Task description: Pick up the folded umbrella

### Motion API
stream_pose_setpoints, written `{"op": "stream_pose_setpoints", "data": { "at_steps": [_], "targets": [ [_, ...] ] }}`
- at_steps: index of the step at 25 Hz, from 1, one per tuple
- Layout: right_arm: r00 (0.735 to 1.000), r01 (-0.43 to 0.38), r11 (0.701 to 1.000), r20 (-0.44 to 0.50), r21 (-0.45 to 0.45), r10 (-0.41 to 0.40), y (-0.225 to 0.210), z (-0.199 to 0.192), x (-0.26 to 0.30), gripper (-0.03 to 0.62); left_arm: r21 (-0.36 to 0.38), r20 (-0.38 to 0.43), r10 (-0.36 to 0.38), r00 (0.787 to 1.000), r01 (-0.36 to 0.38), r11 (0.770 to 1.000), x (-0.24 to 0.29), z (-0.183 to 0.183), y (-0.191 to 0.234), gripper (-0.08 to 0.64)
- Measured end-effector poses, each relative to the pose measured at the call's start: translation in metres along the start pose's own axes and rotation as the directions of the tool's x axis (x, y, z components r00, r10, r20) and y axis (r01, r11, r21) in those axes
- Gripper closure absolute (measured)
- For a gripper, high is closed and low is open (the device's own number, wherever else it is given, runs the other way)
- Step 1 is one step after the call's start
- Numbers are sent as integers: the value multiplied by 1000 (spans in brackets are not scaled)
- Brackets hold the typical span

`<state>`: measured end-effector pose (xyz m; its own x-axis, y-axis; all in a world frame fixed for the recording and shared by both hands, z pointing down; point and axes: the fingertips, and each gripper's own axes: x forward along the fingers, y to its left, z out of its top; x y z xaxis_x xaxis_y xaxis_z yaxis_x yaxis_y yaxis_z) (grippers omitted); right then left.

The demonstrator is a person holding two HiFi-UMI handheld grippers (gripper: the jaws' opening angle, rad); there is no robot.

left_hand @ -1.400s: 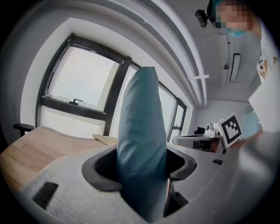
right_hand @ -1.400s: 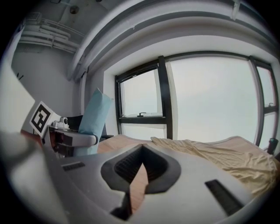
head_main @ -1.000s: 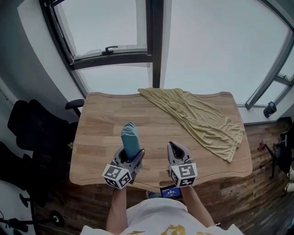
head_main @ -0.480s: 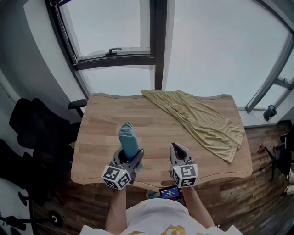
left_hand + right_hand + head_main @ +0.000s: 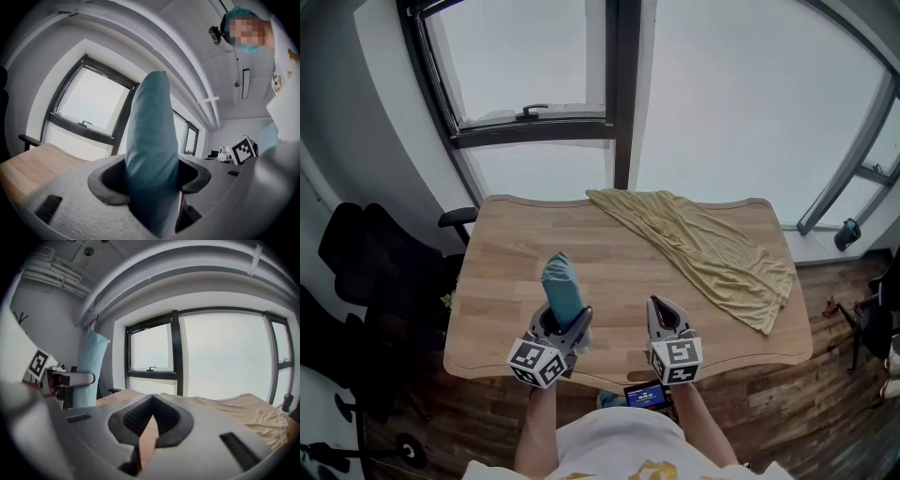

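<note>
A teal folded umbrella (image 5: 562,286) stands nearly upright, held above the wooden table (image 5: 506,272) near its front edge. My left gripper (image 5: 563,325) is shut on the umbrella's lower part. In the left gripper view the umbrella (image 5: 151,140) rises between the jaws and fills the middle. My right gripper (image 5: 664,316) hovers beside it to the right, shut with nothing between its jaws. From the right gripper view the umbrella (image 5: 91,369) shows at the left, in the other gripper.
A crumpled olive-yellow cloth (image 5: 708,246) lies across the table's back and right side. Black office chairs (image 5: 370,272) stand left of the table. Large windows (image 5: 534,66) rise behind it. A phone (image 5: 645,395) sits near the person's lap.
Nothing has moved on the table; only the head view has drifted slightly. Both grippers and the umbrella hold their places.
</note>
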<state>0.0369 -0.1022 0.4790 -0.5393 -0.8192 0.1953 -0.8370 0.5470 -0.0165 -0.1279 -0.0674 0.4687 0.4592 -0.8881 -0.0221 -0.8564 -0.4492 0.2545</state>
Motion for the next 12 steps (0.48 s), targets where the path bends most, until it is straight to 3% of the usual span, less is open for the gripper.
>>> {"op": "stream_pose_setpoints", "data": {
  "at_steps": [12],
  "targets": [
    [1000,5,1000,-4,3,-5,1,-2,-7,583,-5,-4,-1,1000,1,1000,-1,-1,-2,272]
  ]
}}
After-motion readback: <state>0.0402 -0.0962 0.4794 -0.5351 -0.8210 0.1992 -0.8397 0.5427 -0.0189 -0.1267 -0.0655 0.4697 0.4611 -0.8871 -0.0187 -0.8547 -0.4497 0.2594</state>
